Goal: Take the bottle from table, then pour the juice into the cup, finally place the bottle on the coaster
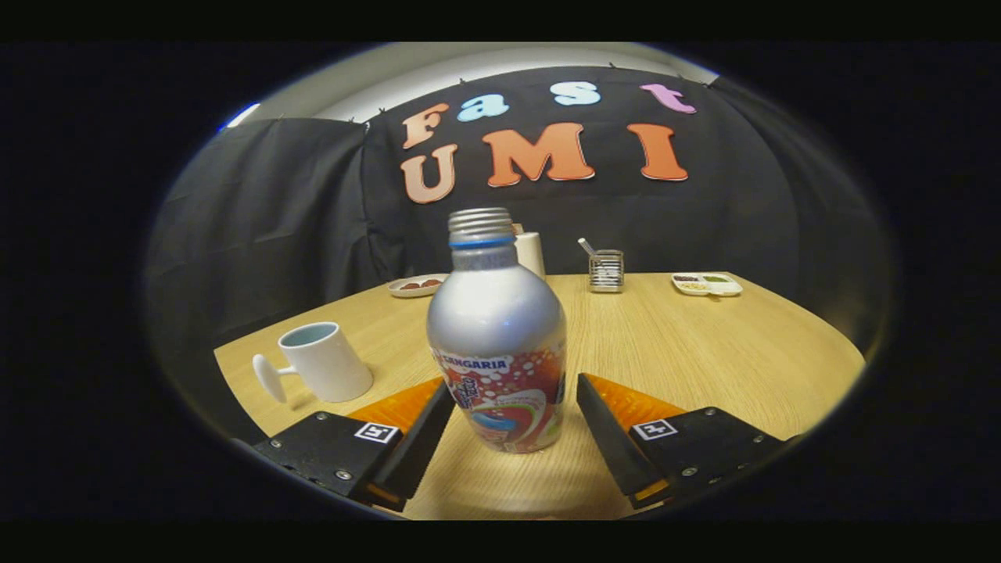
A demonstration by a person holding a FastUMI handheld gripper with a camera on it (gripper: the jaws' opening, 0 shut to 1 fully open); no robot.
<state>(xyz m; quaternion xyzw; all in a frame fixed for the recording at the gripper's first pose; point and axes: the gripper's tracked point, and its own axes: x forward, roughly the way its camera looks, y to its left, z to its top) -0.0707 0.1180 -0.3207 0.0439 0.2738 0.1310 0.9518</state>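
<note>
Two fingers (426,426) flank the bottle (498,344), jaws apart — the left looks close to or brushing the label, the right stands just clear. It is upright on the table (704,352), midway between the tips of the gripper (512,418). Close evenly on the lower body and keep it vertical as it lifts. Left of the bottle waits the cup (324,361) — handle turned away from it.

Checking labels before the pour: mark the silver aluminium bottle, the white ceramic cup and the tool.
Silver aluminium bottle (497,324): gripper view, bare shoulder above its label.
White ceramic cup (328,363): gripper view, outer wall.
Tool (514,410): gripper view, open, midway between its fingertips flanking the bottle.
</note>
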